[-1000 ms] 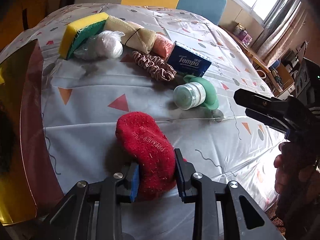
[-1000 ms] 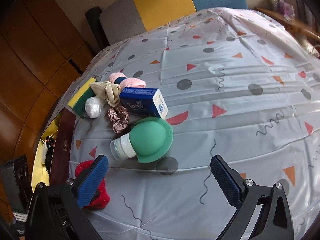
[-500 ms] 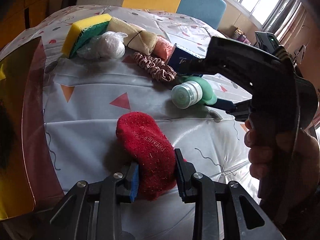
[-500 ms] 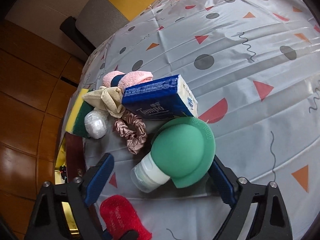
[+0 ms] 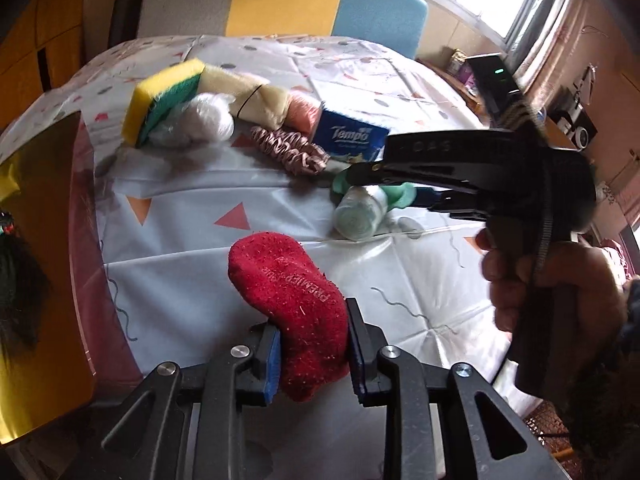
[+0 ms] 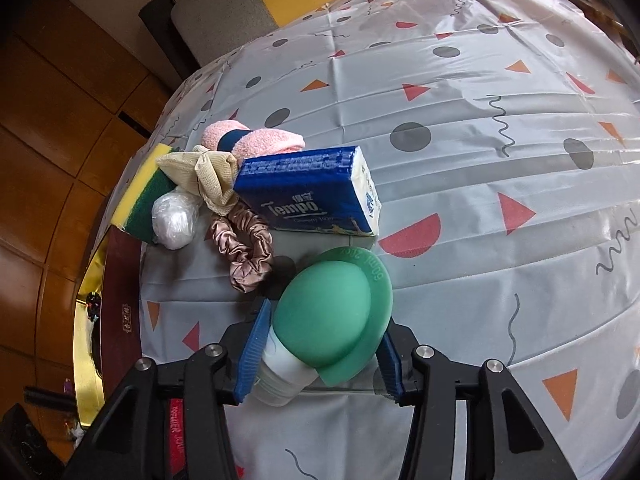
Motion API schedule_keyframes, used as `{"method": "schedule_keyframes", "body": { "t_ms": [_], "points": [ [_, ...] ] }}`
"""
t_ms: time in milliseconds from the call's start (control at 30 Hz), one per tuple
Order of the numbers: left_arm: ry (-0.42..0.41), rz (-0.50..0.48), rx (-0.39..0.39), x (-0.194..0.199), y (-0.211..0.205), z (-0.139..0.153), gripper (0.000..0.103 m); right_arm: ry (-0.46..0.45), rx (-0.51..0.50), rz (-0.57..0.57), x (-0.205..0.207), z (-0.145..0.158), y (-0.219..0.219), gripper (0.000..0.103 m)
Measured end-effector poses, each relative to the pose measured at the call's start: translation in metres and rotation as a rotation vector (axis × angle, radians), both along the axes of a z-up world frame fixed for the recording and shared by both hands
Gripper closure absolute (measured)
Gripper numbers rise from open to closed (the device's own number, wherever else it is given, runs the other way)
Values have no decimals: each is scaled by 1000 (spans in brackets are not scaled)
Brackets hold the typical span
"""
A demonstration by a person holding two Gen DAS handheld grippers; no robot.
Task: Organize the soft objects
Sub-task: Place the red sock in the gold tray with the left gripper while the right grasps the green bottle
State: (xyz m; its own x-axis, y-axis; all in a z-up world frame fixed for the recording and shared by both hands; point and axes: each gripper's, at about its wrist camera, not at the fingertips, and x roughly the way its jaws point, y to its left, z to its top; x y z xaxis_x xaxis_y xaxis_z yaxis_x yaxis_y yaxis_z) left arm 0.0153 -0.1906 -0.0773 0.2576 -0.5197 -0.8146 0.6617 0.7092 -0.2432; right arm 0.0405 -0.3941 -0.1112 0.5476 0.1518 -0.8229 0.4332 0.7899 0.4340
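My left gripper (image 5: pixel 314 354) is shut on a red sock (image 5: pixel 292 304), held just above the tablecloth (image 5: pixel 192 216). My right gripper (image 6: pixel 320 354) has its blue pads on both sides of a green silicone bottle (image 6: pixel 332 320) with a white cap lying on the cloth; the jaws have closed in around it. The bottle also shows in the left wrist view (image 5: pixel 362 212). Behind it lie a blue Tempo tissue pack (image 6: pixel 308 196), a satin scrunchie (image 6: pixel 244 248), a beige cloth bundle (image 6: pixel 208 176), a pink towel roll (image 6: pixel 256 142), a white plastic ball (image 6: pixel 174 220) and a yellow-green sponge (image 6: pixel 140 196).
A gold and dark red box (image 5: pixel 44 240) lies along the table's left edge. A chair (image 5: pixel 280 4) with grey, yellow and blue back stands beyond the table. The right hand and gripper body (image 5: pixel 520 184) fill the right side of the left wrist view.
My right gripper moved forward and down over the green bottle and its jaws narrowed around it. My left gripper stayed shut on the red sock, almost still.
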Motion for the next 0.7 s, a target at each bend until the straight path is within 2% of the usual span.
{"method": "schedule_keyframes", "body": {
  "t_ms": [133, 300, 567, 700],
  "points": [
    [-44, 11, -35, -7, 18, 27, 77, -8, 2, 16, -1, -2, -1, 51],
    [-80, 87, -76, 0, 51, 59, 77, -3, -12, 43, 2, -4, 0, 50],
    [-49, 324, -122, 46, 128, 77, 77, 5, -68, 90, 5, -4, 8, 48],
    [22, 458, -141, 87, 168, 69, 77, 8, -95, 118, 6, -3, 12, 48]
  ]
}}
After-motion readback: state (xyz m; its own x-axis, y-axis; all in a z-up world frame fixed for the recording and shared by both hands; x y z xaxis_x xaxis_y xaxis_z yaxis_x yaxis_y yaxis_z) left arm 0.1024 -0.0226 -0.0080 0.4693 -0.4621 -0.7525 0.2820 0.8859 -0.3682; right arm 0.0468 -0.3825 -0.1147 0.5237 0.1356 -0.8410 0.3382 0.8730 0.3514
